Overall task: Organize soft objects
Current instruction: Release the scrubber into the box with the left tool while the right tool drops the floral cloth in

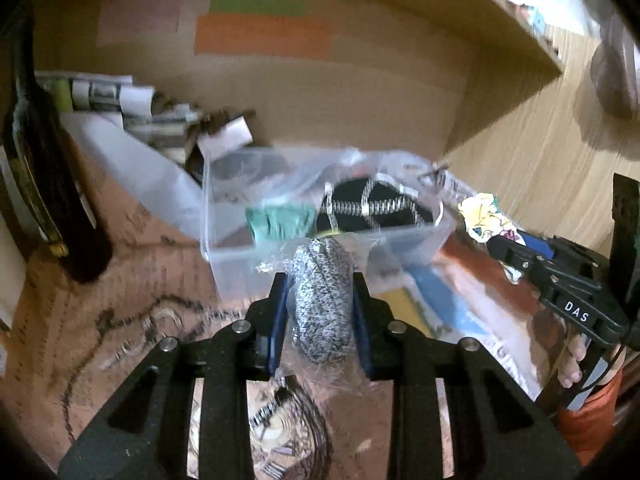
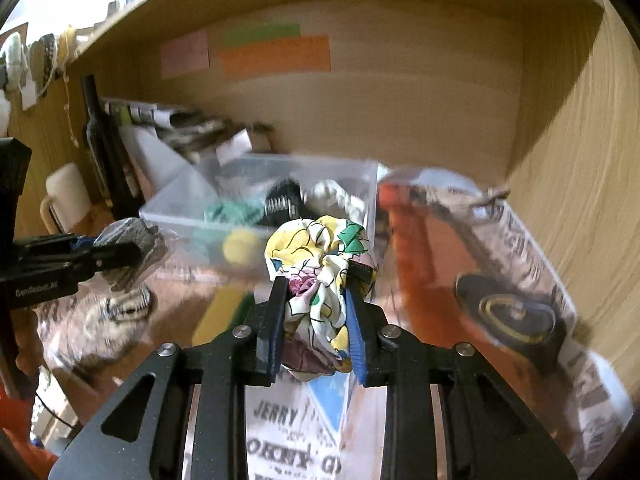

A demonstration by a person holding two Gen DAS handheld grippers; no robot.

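My left gripper (image 1: 320, 280) is shut on a grey speckled knit roll in clear wrap (image 1: 322, 304), held just in front of a clear plastic bin (image 1: 232, 264). The roll also shows in the right wrist view (image 2: 136, 252). My right gripper (image 2: 316, 280) is shut on a crumpled floral cloth (image 2: 316, 268), yellow, white and green, held close to the bin's near wall (image 2: 192, 228). The cloth also shows in the left wrist view (image 1: 482, 214). The bin holds a green cloth (image 1: 280, 220), a black item with white stitching (image 1: 372, 204) and a yellow ball (image 2: 239, 246).
The bin sits on a printed mat in a wooden shelf bay with paper labels (image 2: 276, 54) on the back wall. A dark bottle (image 1: 44, 184) stands left. Rolled papers (image 1: 120, 96) lie behind the bin. A round metal object (image 2: 516, 316) lies right. A mug (image 2: 66, 196) stands far left.
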